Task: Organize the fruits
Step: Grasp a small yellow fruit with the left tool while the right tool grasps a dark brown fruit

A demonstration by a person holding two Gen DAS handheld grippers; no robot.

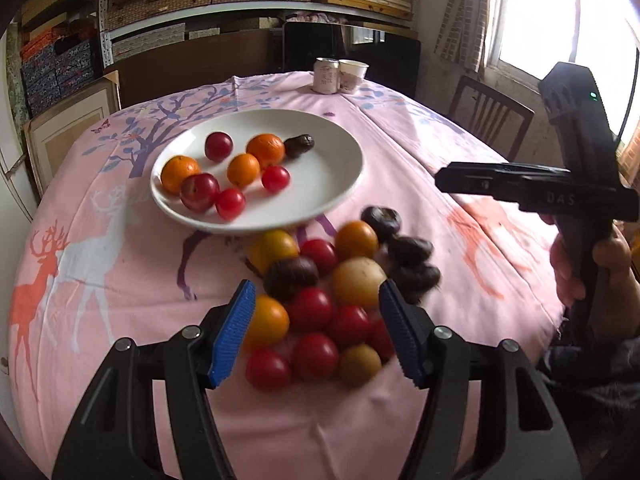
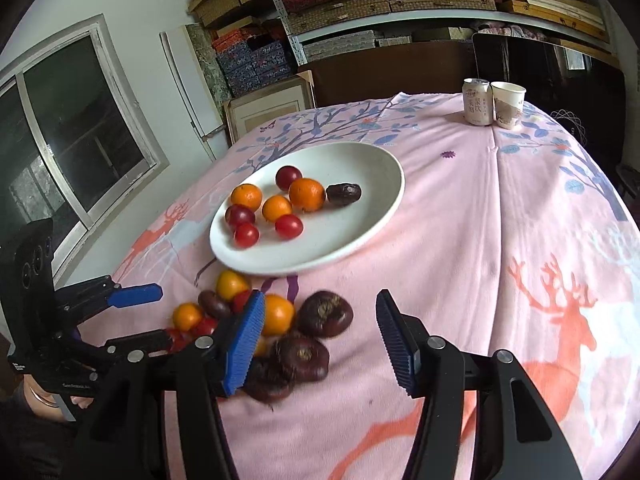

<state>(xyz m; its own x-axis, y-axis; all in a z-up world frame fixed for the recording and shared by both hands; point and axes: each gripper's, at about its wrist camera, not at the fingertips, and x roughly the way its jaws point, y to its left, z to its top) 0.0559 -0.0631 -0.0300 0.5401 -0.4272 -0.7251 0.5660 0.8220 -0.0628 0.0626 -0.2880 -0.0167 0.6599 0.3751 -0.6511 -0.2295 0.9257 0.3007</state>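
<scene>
left gripper (image 1: 316, 332): jaws spread, empty | fruit pile (image 1: 336, 292) directly ahead between them | right gripper (image 2: 320, 340): jaws spread, pile left | plate (image 1: 336, 184) beyond

White plate (image 1: 340, 184) holds oranges, red plums and one dark fruit; a mixed loose fruit pile (image 1: 332, 300) lies just beside it.
</scene>
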